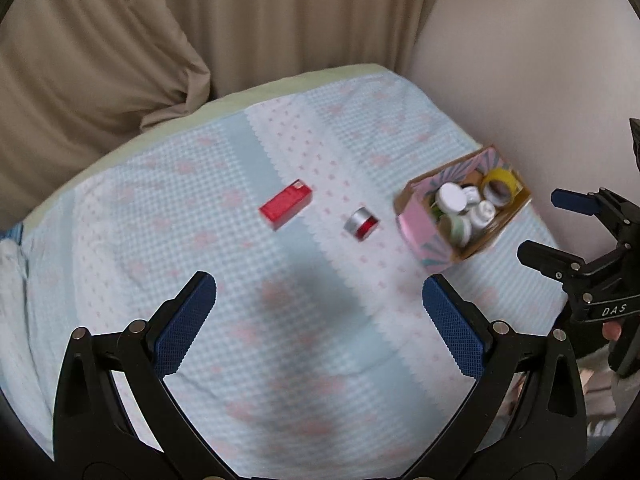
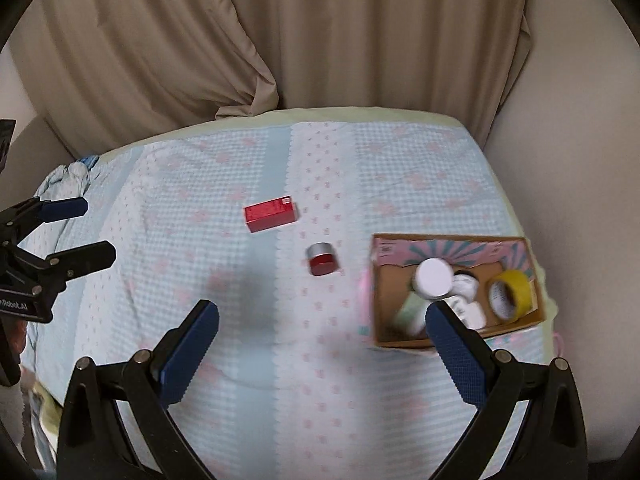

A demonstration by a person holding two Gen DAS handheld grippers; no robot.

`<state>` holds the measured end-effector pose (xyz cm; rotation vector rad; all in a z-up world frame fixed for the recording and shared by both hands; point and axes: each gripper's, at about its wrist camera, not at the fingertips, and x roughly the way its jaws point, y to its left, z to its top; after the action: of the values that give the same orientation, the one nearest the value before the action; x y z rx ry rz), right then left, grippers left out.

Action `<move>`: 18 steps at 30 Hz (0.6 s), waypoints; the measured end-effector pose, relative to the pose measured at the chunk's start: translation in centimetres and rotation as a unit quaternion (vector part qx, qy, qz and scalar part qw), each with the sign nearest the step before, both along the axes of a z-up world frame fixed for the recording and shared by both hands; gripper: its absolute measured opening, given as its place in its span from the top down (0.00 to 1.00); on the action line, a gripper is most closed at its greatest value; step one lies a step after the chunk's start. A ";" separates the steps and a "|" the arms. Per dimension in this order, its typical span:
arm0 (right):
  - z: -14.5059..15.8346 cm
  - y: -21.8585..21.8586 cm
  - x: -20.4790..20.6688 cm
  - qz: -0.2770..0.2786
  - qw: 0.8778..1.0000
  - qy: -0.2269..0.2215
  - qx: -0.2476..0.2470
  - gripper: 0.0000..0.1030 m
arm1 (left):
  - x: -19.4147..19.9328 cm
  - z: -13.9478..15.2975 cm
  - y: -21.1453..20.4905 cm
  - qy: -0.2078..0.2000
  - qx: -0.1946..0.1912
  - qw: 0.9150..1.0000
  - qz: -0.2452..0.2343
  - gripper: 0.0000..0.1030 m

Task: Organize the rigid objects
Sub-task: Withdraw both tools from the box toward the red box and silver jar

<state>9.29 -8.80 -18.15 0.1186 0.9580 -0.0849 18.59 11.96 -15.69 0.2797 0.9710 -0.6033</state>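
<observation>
A red rectangular box lies flat on the bedcover. To its right rests a small red jar with a silver lid, on its side. Further right stands a cardboard box with pink patterned walls, holding several white jars and a yellow tape roll. My left gripper hovers open above the bedcover, nearer than both red items. My right gripper is open too, its right finger over the cardboard box's near edge. Neither holds anything.
The bed has a light blue and white cover with pink motifs. Beige curtains hang behind it and a pale wall runs along the right. Each gripper shows at the other view's edge: the right gripper, the left gripper.
</observation>
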 end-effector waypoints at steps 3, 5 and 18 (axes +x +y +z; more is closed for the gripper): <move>-1.2 1.7 1.4 -0.011 1.000 0.009 0.014 0.00 | 2.1 -1.1 0.7 0.001 0.019 1.000 -0.016 0.00; -2.2 2.7 2.7 -0.011 1.000 0.015 0.014 0.00 | 3.7 -2.2 0.7 0.006 0.033 0.999 -0.028 0.00; -11.6 3.2 11.2 0.039 0.994 0.102 -0.015 0.00 | 14.2 -11.2 -4.7 0.044 0.109 0.985 -0.124 0.00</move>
<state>20.45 -5.55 -29.74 0.0451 1.1636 -0.0403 32.77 7.26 -26.92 0.5787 1.0980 -0.7426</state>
